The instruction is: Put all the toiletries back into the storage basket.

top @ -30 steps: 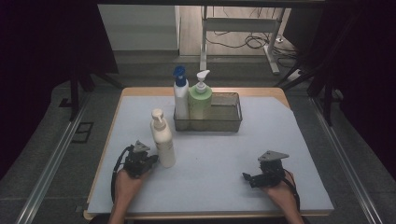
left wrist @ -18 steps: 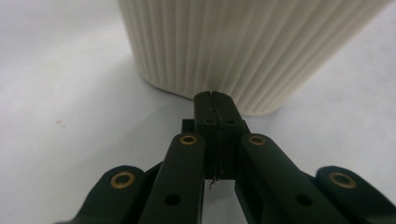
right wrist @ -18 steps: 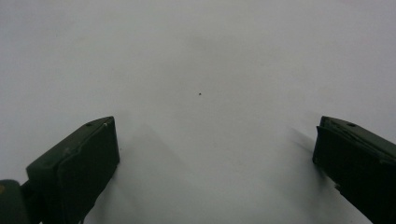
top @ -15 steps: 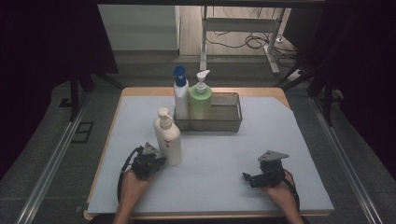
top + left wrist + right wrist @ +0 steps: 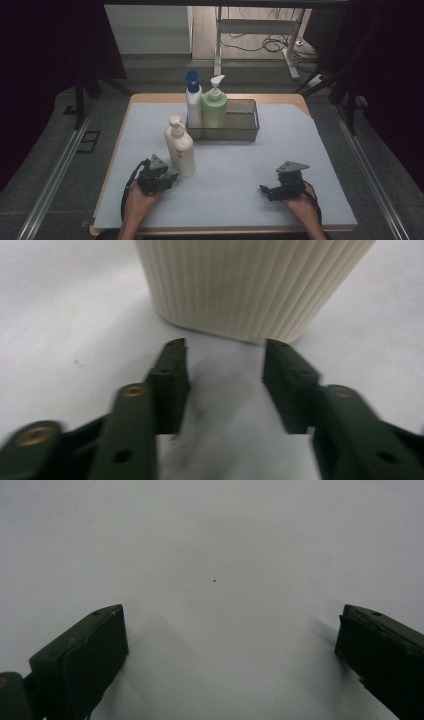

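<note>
Two grippers: both fingers apart, holding nothing.
Left gripper (image 5: 172,176): lower left, just short of the cream pump bottle (image 5: 180,148).
Right gripper (image 5: 263,189): lower right, wide over the bare desk (image 5: 240,165).

On the bench (image 5: 310,150) a wire basket (image 5: 240,129) sits toward the far middle, with two pump bottles upright in its left end, the spray-topped bottle (image 5: 193,102) left of the rounder pump bottle (image 5: 214,107). A third pump bottle (image 5: 180,147) stands on the bench just in front of the basket's left corner. The left claw (image 5: 170,176) lies just before and left of that bottle, near its base, while the right claw (image 5: 264,190) rests well apart at the near right of the bench.
</note>
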A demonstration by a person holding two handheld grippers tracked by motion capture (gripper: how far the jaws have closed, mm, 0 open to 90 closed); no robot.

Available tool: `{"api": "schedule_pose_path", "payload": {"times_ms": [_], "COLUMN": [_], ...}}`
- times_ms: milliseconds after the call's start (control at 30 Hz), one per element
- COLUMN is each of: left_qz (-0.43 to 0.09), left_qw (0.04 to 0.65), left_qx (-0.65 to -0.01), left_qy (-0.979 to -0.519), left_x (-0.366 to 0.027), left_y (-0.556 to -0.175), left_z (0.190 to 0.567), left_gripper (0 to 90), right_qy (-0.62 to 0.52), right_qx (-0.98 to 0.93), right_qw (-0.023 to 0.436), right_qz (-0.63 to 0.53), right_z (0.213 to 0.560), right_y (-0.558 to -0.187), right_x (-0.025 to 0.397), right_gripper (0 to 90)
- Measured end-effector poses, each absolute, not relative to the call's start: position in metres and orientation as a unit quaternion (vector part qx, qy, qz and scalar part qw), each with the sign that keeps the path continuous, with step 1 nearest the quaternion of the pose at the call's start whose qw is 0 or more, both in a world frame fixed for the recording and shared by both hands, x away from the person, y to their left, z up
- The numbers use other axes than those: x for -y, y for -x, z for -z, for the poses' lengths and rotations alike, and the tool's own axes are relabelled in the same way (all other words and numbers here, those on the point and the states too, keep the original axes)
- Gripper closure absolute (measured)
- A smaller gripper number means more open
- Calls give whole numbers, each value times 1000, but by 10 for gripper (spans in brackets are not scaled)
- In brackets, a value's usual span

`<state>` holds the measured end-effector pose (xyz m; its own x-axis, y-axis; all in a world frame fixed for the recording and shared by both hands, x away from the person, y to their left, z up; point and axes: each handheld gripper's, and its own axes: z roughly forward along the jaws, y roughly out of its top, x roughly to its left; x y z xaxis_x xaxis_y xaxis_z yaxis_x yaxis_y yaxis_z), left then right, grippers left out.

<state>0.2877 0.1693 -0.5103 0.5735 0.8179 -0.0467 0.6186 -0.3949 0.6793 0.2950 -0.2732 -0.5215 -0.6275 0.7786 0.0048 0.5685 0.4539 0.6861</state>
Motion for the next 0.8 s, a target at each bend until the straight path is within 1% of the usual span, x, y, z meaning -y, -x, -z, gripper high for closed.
{"api": "schedule_pose_path", "payload": {"times_ms": [133, 200, 233, 333, 567, 800], "left_qz": [-158, -159, -160, -161, -168, -162], "left_qw": [326, 325, 328, 327, 320, 322], "left_qx": [-439, -439, -442, -445, -448, -457], "left_qy": [-822, -822, -819, -818, -818, -813], "left_x": [-171, -172, -173, -177, -183, -192], "left_y": [-281, -280, -278, -273, -261, -253], "left_z": [511, 511, 511, 510, 513, 521], "left_gripper": [287, 225, 225, 136, 125, 124], "right_qy": [-401, -401, -401, -399, -396, -385], "right_qx": [-838, -839, -839, -839, -837, -834], "right_qw": [156, 155, 155, 159, 162, 163], "right_qz": [-335, -335, -335, -335, -342, -360], "right_z": [521, 521, 521, 521, 516, 506], "right_y": [-295, -295, -295, -295, -293, -289], "right_x": [273, 273, 273, 274, 277, 271], "right_gripper": [0, 0, 0, 0, 0, 0]}}
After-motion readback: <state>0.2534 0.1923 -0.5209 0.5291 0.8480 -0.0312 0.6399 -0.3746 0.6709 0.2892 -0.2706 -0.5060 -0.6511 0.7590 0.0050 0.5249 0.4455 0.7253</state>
